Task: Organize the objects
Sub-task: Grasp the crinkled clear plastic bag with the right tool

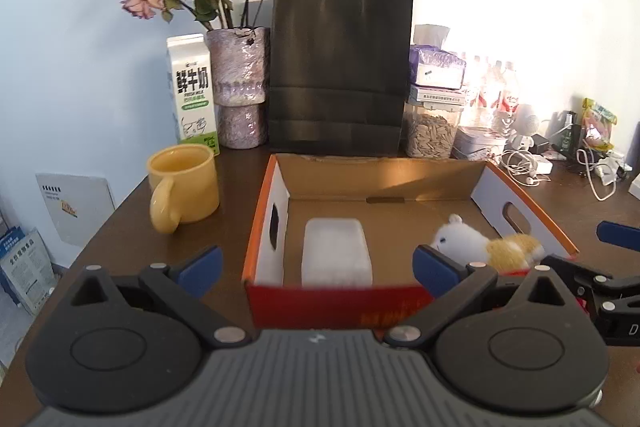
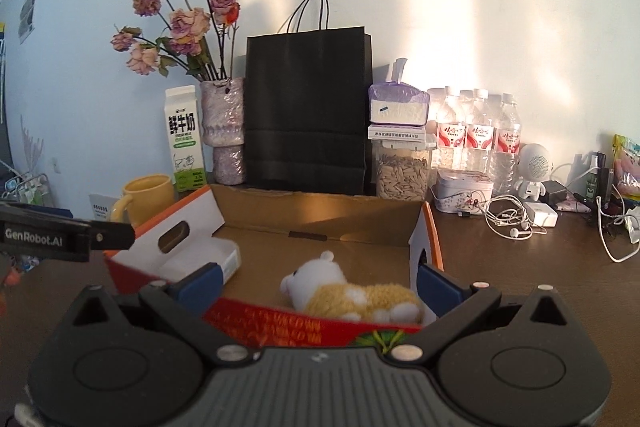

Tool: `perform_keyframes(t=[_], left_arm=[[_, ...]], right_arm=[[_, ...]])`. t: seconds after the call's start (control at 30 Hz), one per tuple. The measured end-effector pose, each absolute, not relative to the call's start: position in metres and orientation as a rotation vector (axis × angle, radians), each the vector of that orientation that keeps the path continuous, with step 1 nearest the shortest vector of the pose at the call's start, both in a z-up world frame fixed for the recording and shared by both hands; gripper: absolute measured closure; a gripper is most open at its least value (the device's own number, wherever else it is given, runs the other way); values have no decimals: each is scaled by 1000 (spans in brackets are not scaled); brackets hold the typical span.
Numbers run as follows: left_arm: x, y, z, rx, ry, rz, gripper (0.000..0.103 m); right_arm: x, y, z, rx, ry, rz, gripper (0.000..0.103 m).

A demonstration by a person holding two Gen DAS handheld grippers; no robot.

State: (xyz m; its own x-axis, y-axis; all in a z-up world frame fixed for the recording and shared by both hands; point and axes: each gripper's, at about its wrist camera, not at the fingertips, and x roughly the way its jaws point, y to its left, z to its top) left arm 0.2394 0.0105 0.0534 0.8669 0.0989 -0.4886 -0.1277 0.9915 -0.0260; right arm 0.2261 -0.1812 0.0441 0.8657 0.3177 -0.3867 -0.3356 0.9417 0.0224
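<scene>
Lying in box, plush hamster

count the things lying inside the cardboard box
2: a white packet on the box's left side, a plush toy on its right. The near wall may hide more.

The cardboard box is sitting on the table. Inside it, a pack is lying toward its left wall and a plush toy toward its right. A mug is standing left of the box, a paper bag behind it.
</scene>
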Motion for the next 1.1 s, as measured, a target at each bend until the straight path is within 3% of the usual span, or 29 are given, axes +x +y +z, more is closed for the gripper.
perform_keyframes(t=[1.1], left_arm=[[81, 24, 10, -93, 518, 128, 0]], right_arm=[[66, -213, 7, -44, 454, 390, 0]])
